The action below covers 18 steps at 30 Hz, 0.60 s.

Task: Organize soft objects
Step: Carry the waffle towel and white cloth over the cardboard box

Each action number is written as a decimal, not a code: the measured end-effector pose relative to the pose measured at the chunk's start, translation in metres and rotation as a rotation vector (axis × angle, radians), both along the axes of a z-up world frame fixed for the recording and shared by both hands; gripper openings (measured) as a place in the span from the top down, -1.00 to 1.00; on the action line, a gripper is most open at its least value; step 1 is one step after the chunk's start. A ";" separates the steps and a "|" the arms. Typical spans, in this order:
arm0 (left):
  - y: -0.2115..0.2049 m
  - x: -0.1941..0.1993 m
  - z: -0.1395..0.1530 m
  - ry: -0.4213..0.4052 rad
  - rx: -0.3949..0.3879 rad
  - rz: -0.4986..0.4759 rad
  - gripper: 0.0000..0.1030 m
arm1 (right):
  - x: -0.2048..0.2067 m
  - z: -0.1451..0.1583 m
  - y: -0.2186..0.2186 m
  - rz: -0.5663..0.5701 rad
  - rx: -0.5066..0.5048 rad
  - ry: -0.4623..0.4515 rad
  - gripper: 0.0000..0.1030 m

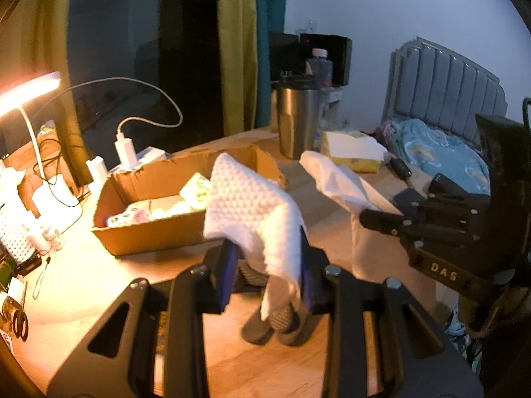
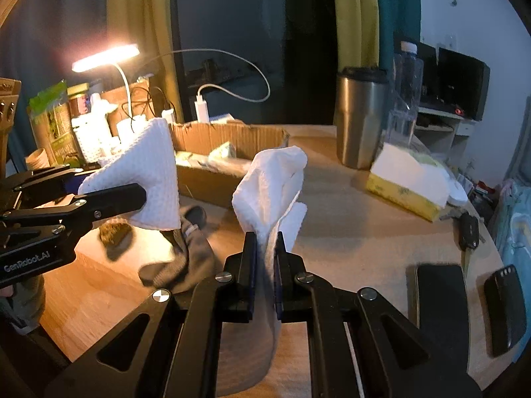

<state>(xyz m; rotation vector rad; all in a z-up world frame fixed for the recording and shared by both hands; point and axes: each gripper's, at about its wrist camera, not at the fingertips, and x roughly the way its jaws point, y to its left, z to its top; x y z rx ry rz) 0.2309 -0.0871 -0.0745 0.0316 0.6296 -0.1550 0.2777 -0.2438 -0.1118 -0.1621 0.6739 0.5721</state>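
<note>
My left gripper (image 1: 268, 258) is shut on a white dotted cloth (image 1: 249, 205) and holds it above the wooden table, in front of the cardboard box (image 1: 156, 232). The cloth also shows in the right wrist view (image 2: 146, 179). My right gripper (image 2: 265, 242) is shut on a white crumpled tissue (image 2: 272, 182), held upright above the table; it shows in the left wrist view (image 1: 338, 182) too. A grey sock (image 2: 186, 258) lies on the table below the left gripper (image 2: 139, 195). The box holds several small soft packs.
A steel tumbler (image 2: 360, 119) and a clear bottle (image 2: 406, 93) stand behind. A yellow tissue pack (image 2: 408, 182) lies at the right. A car key (image 2: 468, 229), a phone (image 2: 441, 301) and a dark case (image 2: 506, 308) lie near the right edge. A lit lamp (image 2: 106, 58) and chargers stand at the left.
</note>
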 end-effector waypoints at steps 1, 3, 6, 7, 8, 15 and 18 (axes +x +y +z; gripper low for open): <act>0.005 0.001 0.002 -0.002 -0.007 0.007 0.37 | 0.001 0.003 0.003 0.001 0.002 -0.006 0.82; 0.014 0.002 0.005 -0.006 -0.015 0.018 0.37 | 0.003 0.008 0.010 0.003 0.003 -0.014 0.82; 0.027 0.004 0.010 -0.012 -0.026 0.034 0.37 | 0.006 0.014 0.018 0.007 0.008 -0.024 0.82; 0.032 0.004 0.011 -0.015 -0.030 0.038 0.37 | 0.008 0.016 0.022 0.009 0.009 -0.028 0.82; 0.037 0.005 0.014 -0.020 -0.031 0.044 0.37 | 0.009 0.018 0.026 0.010 0.009 -0.032 0.82; 0.071 0.009 0.025 -0.051 -0.045 0.076 0.37 | 0.020 0.033 0.048 0.017 0.025 -0.058 0.81; 0.087 0.012 0.031 -0.069 -0.055 0.088 0.37 | 0.025 0.039 0.058 0.022 0.025 -0.070 0.81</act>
